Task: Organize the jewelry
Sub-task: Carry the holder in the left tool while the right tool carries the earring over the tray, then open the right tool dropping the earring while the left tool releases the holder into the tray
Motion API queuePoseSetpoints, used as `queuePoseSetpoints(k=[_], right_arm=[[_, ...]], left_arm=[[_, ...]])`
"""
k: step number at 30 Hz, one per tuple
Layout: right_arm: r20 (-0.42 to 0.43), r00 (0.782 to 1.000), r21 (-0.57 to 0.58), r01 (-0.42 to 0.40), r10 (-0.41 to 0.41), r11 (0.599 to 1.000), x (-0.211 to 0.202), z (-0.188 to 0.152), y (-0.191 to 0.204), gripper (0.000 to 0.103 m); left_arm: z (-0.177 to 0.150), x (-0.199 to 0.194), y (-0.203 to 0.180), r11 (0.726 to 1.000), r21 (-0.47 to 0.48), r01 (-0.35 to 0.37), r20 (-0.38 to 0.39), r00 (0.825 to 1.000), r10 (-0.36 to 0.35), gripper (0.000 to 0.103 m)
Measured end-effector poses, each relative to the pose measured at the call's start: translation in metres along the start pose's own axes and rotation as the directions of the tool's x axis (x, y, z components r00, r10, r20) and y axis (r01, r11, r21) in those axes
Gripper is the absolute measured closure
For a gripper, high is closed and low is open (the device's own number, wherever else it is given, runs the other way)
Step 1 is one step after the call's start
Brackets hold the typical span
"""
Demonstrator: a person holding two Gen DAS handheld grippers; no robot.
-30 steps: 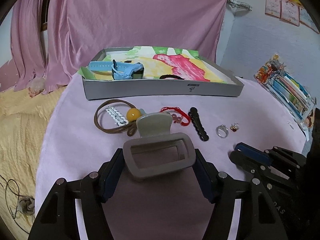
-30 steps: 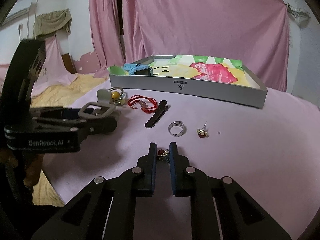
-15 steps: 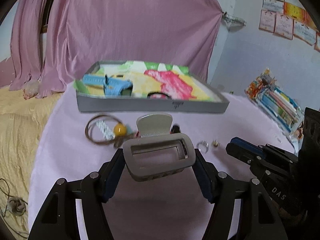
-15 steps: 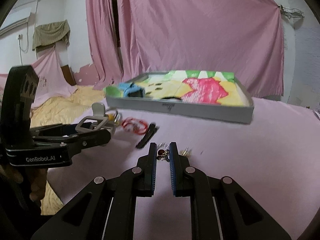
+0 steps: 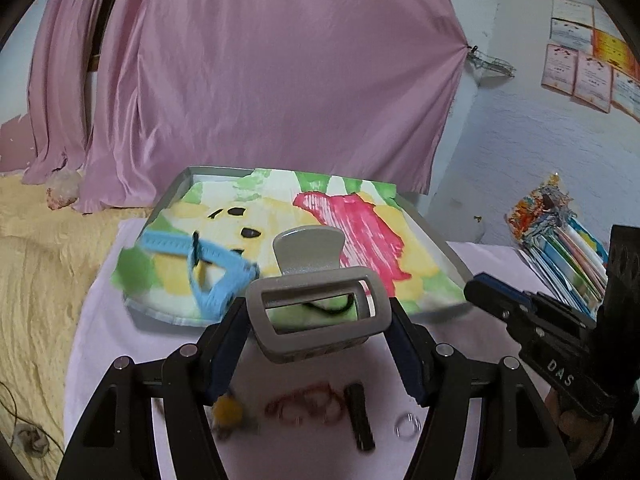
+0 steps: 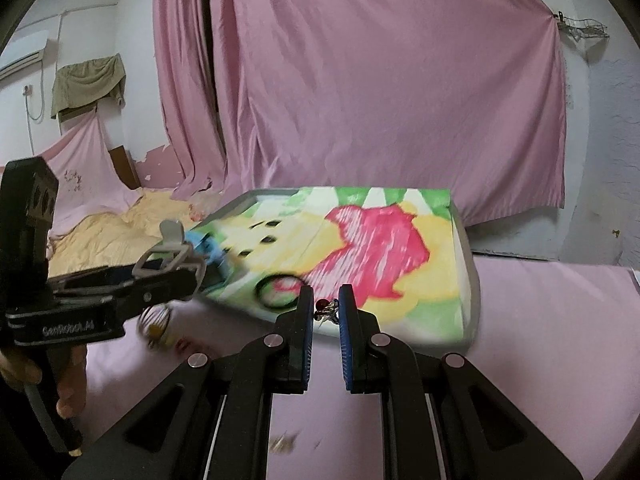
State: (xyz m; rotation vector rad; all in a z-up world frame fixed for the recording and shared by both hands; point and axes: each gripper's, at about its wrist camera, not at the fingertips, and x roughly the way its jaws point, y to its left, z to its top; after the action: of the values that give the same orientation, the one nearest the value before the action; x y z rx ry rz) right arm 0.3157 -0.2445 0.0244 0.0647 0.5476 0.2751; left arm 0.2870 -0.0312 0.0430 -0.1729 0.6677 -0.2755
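Two claws in play, each carrying one piece. The left claw (image 5: 320, 316) is clamped on the one grey hair clip (image 5: 316, 300), held up in front of the tray. The right claw (image 6: 325, 312) is pinching a tiny red-beaded earring (image 6: 325, 307) between its tips.

Loose on the pink tabletop (image 5: 472, 344), seen between the left claw's arms, I count four: one yellow-bead piece (image 5: 229, 411), one red cord bracelet (image 5: 306, 404), one black barrette (image 5: 362, 416), one clear ring (image 5: 407, 426). It's all motion-blurred, so there might be more.

Compared with a second ago, both claws have lifted and pushed forward. The loose stuff that sat ahead of the left claw is now under it, and the tray fills much more of both views.

One grey tray (image 5: 436, 240), lined with a green, yellow and red painted sheet. In it are one blue watch (image 5: 208, 264) on the left and one black hair tie (image 6: 280, 291) near the front edge.
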Motion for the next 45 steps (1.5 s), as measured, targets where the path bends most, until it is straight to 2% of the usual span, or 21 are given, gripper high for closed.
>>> queuePoseSetpoints(k=[7, 11, 18, 22, 32, 34, 36, 37, 43, 45], right_arm=[[-0.086, 0.996, 0.058, -0.008, 0.013, 0.998, 0.049, 0.012, -0.021, 0.092], [-0.150, 0.989, 0.075, -0.004, 0.015, 0.997, 0.072, 0.008, -0.028, 0.092], [-0.225, 0.974, 0.093, 0.002, 0.019, 0.996, 0.093, 0.001, -0.034, 0.092], [-0.238, 0.971, 0.096, -0.001, 0.024, 0.995, 0.096, 0.000, -0.034, 0.092], [-0.263, 0.965, 0.083, 0.006, 0.016, 0.997, 0.098, -0.002, -0.032, 0.089], [-0.254, 0.967, 0.085, 0.006, 0.016, 0.996, 0.094, -0.002, -0.033, 0.085], [-0.241, 0.970, 0.093, 0.007, 0.016, 0.996, 0.090, -0.002, -0.035, 0.072], [-0.229, 0.973, 0.099, 0.006, 0.016, 0.995, 0.087, -0.002, -0.036, 0.069], [-0.170, 0.985, 0.106, 0.008, 0.010, 0.994, 0.069, -0.001, -0.037, 0.063], [-0.145, 0.989, 0.114, 0.014, 0.002, 0.993, 0.062, -0.001, -0.038, 0.056]], left_arm=[[0.017, 0.039, -0.002, 1.000, 0.004, -0.015, -0.087, 0.996, 0.015, 0.039], [0.020, 0.060, -0.004, 0.999, 0.011, -0.032, -0.162, 0.986, 0.034, 0.038], [0.019, 0.080, -0.010, 0.998, 0.050, -0.048, -0.236, 0.970, 0.059, 0.038], [0.016, 0.085, -0.012, 0.997, 0.062, -0.052, -0.262, 0.963, 0.067, 0.038], [0.013, 0.087, -0.010, 0.996, 0.061, -0.058, -0.269, 0.960, 0.073, 0.038], [0.013, 0.085, -0.010, 0.997, 0.055, -0.056, -0.264, 0.962, 0.068, 0.038], [0.014, 0.081, -0.009, 0.997, 0.047, -0.056, -0.254, 0.965, 0.066, 0.036], [0.014, 0.080, -0.009, 0.997, 0.046, -0.055, -0.249, 0.966, 0.065, 0.036], [0.011, 0.065, -0.012, 0.997, 0.042, -0.062, -0.209, 0.975, 0.069, 0.033], [0.011, 0.056, -0.012, 0.997, 0.038, -0.065, -0.181, 0.981, 0.070, 0.030]])
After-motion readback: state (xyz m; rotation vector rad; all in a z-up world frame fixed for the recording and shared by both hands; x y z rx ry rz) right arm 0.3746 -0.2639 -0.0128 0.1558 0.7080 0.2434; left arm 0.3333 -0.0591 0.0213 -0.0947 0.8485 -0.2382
